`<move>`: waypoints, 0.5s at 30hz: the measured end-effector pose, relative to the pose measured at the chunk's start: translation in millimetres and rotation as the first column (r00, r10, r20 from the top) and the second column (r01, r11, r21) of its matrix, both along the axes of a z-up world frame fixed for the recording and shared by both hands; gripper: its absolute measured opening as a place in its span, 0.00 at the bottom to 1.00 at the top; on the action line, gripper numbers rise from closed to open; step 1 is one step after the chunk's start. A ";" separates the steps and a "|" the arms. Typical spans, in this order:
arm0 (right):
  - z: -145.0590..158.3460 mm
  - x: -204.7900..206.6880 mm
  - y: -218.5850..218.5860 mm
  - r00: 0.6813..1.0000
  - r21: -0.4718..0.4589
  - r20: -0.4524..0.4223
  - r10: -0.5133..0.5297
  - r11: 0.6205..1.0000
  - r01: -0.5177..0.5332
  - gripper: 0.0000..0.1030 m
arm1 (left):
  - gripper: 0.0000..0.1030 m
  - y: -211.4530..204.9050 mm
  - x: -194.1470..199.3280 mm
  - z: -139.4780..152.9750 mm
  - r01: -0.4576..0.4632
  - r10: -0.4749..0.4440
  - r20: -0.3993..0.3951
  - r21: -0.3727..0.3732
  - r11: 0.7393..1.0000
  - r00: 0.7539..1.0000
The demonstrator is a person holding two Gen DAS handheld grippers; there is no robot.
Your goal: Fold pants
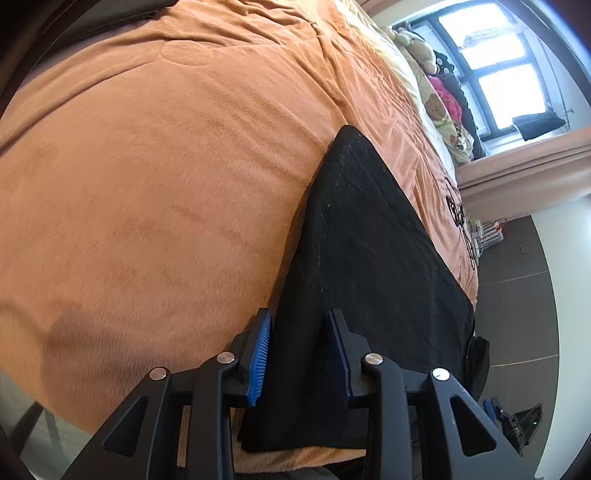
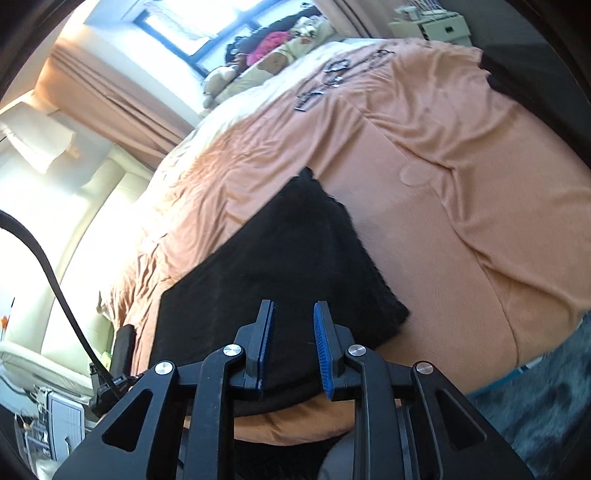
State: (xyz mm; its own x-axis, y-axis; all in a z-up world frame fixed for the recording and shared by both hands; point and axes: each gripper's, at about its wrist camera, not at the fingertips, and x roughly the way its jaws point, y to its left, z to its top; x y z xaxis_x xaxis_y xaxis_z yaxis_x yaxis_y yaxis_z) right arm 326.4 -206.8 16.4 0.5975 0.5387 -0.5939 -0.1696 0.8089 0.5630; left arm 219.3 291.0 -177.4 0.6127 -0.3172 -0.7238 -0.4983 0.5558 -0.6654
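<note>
Black pants lie on orange blanket, left gripper apparently parted above them

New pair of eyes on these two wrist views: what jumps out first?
The black pants, lying in a folded slab on the orange bedspread near its close edge, dominate both views. The left gripper and right gripper each hover over the pants, blue-padded jaws apart and nothing pinched between them. Behind, a bright window above a pile of plush toys at the bed's far end draws the eye.
</note>
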 end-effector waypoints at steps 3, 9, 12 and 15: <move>5.2 -4.5 11.2 0.999 -0.018 0.035 0.022 1.000 -0.021 0.19 | 0.34 -1.5 -9.9 0.1 -0.021 0.021 0.011 -0.017 1.000 1.000; -2.5 -0.4 48.7 0.992 -0.037 0.031 0.126 0.991 -0.125 0.19 | 0.37 -5.7 -33.0 -8.4 -0.045 0.047 0.030 -0.078 0.996 0.998; -8.0 2.3 72.7 0.983 -0.058 0.019 0.180 0.982 -0.179 0.19 | 0.37 -6.8 -41.1 -11.5 -0.056 0.063 0.051 -0.113 0.992 0.997; -12.7 7.9 96.8 0.974 -0.084 -0.002 0.224 0.971 -0.224 0.19 | 0.37 -7.1 -45.1 -12.5 -0.067 0.077 0.070 -0.131 0.989 0.995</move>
State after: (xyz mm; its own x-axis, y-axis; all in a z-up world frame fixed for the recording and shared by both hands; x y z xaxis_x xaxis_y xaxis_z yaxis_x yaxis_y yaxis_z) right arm 334.3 -110.0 3.6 0.4719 0.6081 -0.6384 -0.3560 0.7938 0.4930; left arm 174.2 283.9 -189.9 0.6885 -0.3575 -0.6310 -0.4800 0.4276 -0.7660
